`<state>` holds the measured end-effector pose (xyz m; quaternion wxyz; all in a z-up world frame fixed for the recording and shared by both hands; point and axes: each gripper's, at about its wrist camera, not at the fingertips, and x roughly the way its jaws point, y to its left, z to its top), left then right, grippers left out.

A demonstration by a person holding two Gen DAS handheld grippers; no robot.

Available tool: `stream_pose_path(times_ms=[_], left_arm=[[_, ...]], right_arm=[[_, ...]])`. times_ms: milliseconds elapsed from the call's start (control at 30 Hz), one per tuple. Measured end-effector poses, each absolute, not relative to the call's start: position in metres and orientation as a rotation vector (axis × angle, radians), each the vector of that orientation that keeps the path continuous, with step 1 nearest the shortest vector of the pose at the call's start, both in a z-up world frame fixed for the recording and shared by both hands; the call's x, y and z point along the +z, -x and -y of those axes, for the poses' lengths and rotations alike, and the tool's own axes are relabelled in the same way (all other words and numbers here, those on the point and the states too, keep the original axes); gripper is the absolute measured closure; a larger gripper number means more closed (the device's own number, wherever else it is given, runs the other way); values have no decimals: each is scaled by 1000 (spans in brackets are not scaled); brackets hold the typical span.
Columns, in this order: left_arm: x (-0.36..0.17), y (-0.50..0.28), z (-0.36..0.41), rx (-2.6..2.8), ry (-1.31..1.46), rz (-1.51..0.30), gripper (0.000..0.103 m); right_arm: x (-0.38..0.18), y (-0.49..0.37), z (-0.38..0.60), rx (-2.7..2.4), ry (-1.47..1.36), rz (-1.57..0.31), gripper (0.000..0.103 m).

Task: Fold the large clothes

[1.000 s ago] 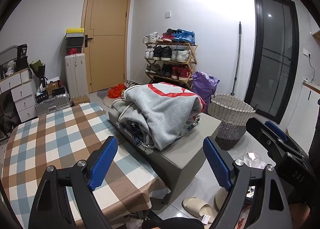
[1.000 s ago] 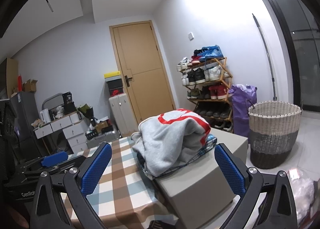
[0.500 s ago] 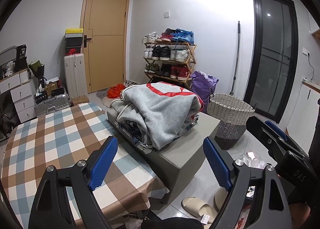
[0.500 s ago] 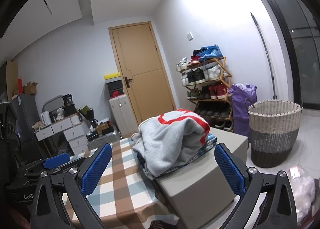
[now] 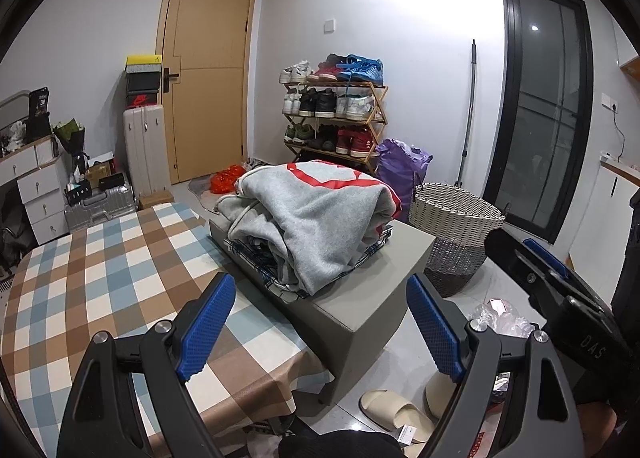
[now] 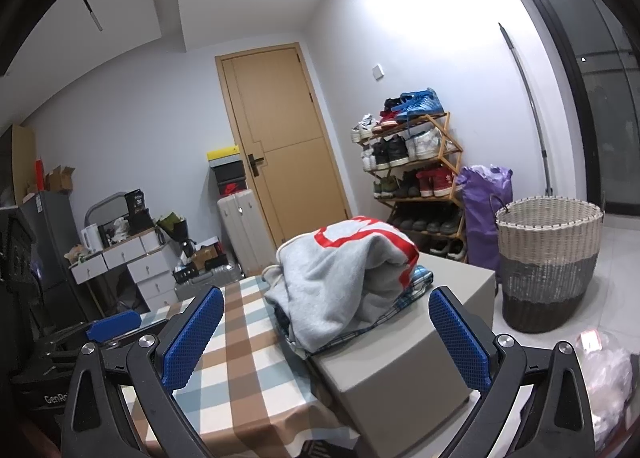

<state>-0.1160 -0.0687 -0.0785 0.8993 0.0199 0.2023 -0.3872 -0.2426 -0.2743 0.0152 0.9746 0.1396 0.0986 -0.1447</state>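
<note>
Clothes (image 5: 316, 225) sit heaped on a grey box (image 5: 372, 290), a grey sweatshirt on top, ahead of both tongs. Left tongs (image 5: 320, 322) and right tongs (image 6: 326, 332) gape wide, holding nothing, well short of the pile. Checked tablecloth (image 5: 100, 270) lies left; 1 basket (image 6: 550, 258) stands right, possibly empty.
</note>
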Motion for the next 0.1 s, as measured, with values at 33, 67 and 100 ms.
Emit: stream_pose_path(times_ms=[33,67,100], left_arm=[[-79,115,68,-804,-37,-420,19],[-79,114,68,-817,-24,-435,19],[-79,111,67,-827,-7,-452,19]], right_arm=[[15,243,274,-293,-280,-200,0],[15,243,274,-293,-281,-198,0],[15,243,274,-292,-282,-195,0]])
